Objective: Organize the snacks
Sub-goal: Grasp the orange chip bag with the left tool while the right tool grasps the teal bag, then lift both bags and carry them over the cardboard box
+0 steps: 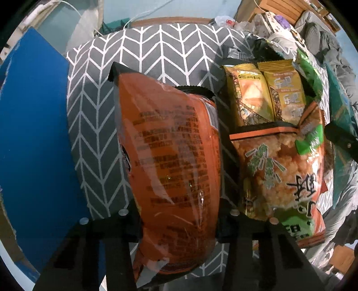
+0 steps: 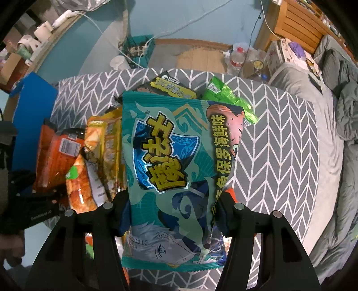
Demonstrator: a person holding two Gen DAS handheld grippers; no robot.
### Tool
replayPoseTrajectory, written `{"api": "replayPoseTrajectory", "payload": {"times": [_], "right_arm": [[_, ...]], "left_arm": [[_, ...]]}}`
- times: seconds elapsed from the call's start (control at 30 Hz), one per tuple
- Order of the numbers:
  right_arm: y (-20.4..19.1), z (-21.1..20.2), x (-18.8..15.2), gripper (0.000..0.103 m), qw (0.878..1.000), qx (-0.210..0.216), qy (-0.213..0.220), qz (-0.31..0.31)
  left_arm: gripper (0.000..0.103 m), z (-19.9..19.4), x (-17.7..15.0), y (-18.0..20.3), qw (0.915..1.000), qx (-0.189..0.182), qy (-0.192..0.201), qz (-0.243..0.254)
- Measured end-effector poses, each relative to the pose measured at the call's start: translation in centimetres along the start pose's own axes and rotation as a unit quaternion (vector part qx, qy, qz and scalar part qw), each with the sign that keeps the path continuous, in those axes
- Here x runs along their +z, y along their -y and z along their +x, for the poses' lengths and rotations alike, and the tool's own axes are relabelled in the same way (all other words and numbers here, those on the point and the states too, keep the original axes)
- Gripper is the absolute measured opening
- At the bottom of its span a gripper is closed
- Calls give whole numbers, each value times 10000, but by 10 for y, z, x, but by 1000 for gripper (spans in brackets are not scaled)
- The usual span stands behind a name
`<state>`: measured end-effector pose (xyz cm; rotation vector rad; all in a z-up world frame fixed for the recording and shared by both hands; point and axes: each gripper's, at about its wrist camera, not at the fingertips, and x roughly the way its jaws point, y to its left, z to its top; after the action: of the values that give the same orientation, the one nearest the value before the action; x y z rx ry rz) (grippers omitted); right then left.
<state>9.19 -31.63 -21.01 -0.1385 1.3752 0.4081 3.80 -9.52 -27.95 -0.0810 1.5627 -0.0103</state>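
Teal bag (image 2: pixel 176 179) stamped "660115" in right gripper (image 2: pixel 172 210); orange bag (image 1: pixel 172 161) in left gripper (image 1: pixel 176 208).

You work over a grey chevron-patterned cloth (image 2: pixel 279 145); beyond it lie a pale blue floor (image 2: pixel 190 20), a wooden slatted frame (image 2: pixel 297 24), and grey bedding (image 2: pixel 335 94) at right.

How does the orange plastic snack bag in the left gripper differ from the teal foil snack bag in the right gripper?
The orange plastic snack bag shows its back, covered in small dark print, while the teal foil snack bag shows its front with large yellow characters and cartoon art. The orange bag hangs tilted; the teal bag sits nearly straight. Shared: each is clamped between the fingers of its gripper, left gripper and right gripper, above the grey chevron-patterned cloth.
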Motion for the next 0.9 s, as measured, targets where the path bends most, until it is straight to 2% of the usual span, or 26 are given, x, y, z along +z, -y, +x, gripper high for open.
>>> {"api": "replayPoseTrajectory", "payload": {"times": [0.33,0.67,0.9], "right_arm": [[-11,-29,-4,59,9997,83,218,-88],[-33,-56,-6,59,9986,83,439,-278],[-49,-80,4,59,9963,132,717,-454]], "left_arm": [[44,-52,-27,-12,9993,-157,345,-49],[44,-111,-35,-28,9963,-153,847,-6],[44,-148,-41,-44,9934,-165,1133,-88]]}}
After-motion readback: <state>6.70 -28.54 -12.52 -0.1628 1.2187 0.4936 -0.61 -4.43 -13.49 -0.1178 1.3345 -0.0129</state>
